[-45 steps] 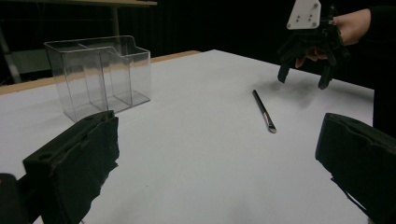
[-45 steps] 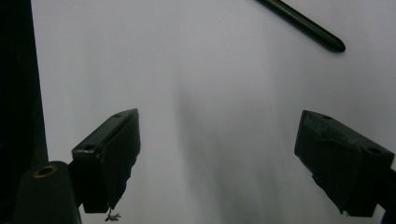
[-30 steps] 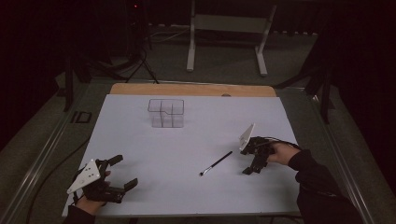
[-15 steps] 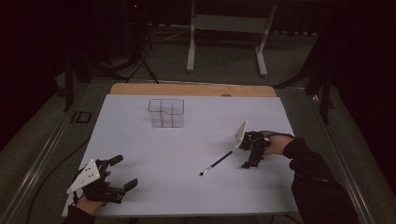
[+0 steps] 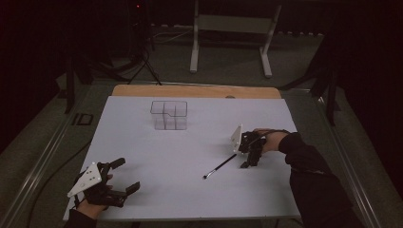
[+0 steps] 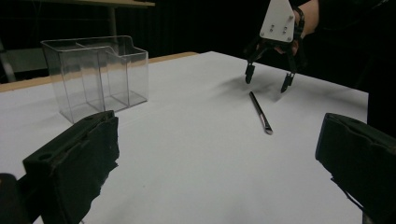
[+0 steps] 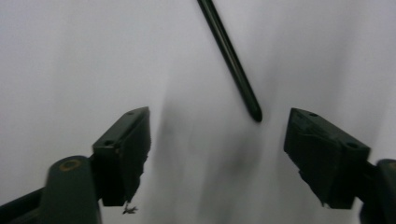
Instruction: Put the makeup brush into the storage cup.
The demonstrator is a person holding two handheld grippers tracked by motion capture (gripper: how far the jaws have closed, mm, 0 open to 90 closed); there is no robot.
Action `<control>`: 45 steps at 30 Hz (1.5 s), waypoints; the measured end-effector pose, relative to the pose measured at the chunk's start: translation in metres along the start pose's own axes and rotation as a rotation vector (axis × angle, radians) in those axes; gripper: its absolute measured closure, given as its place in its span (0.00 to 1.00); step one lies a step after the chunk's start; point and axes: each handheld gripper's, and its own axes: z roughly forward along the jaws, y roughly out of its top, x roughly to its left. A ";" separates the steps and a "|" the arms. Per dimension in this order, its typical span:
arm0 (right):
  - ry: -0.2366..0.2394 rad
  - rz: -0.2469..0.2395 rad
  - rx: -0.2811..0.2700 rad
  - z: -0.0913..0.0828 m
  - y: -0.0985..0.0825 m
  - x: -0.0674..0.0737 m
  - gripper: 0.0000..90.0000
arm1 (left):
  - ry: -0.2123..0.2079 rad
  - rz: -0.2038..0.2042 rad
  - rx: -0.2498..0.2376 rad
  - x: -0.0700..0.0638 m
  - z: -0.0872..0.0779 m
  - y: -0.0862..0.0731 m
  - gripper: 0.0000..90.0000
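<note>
Darkness is lying around the bench (image 5: 142, 190), and its white top is standing out from the dim room. A thin black brush (image 5: 220, 166) is lying flat on this white surface, a little right of the middle and toward the person's side, slanting from near-left to far-right. From above, its near end looks paler than the dark handle.

The right tool (image 5: 248, 159) is hanging just at the far end of the brush, pointing downward, with the person's right hand (image 5: 266, 140) holding it from the right side. Its jaws have just been closing a bit, but they are standing apart and are not pressing on anything. In the right gripper view the handle end of the brush (image 7: 233, 65) is coming down from the top between the two black jaws and is ending just before them, nearer to the jaw on the right side of that view; nothing is touching it. In the left gripper view the same tool (image 6: 269, 80) is hovering over the far end of the brush (image 6: 260, 112), tips slightly above the surface.

The left tool (image 5: 124, 178) is resting low at the near left corner of the bench, well apart from the brush, with its jaws wide open and nothing between them.

A clear plastic organizer (image 5: 169, 115) with several compartments is standing upright at the far side of the white top, well apart from both tools.
</note>
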 end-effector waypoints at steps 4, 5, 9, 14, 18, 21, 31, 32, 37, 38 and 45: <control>0.006 -0.019 0.005 0.001 0.003 -0.003 0.35 | -0.001 -0.008 -0.007 0.001 -0.001 0.000 0.01; 0.013 -0.039 0.012 0.001 0.005 -0.005 0.41 | -0.001 -0.010 -0.009 0.001 -0.001 0.000 0.01; -0.014 -0.099 -0.001 -0.002 0.013 -0.009 0.47 | -0.004 -0.005 -0.004 0.000 0.000 0.000 0.01; -0.008 -0.175 0.019 0.000 0.022 -0.008 0.53 | -0.006 -0.007 -0.004 0.000 0.000 0.000 0.01; -0.005 -0.224 0.049 0.003 0.028 -0.006 0.63 | -0.008 -0.008 -0.007 0.000 -0.001 0.000 0.01; -0.009 -0.248 0.055 0.003 0.031 -0.007 0.65 | -0.010 -0.010 -0.007 0.000 0.000 0.000 0.01; -0.001 -0.300 0.112 0.017 0.035 -0.012 0.74 | -0.008 -0.013 -0.008 0.001 -0.001 -0.001 0.01; -0.001 -0.300 0.112 0.017 0.035 -0.012 0.74 | -0.008 -0.012 -0.007 0.001 -0.001 -0.001 0.01; 0.014 -0.310 0.125 0.017 0.038 -0.015 0.83 | -0.011 -0.013 -0.007 0.000 0.000 -0.001 0.01; 0.021 -0.307 0.130 0.017 0.038 -0.015 0.84 | -0.011 -0.013 -0.007 0.000 0.000 -0.001 0.01; 0.044 -0.287 0.170 0.018 0.044 -0.015 0.93 | -0.011 -0.015 -0.008 0.000 0.000 -0.001 0.01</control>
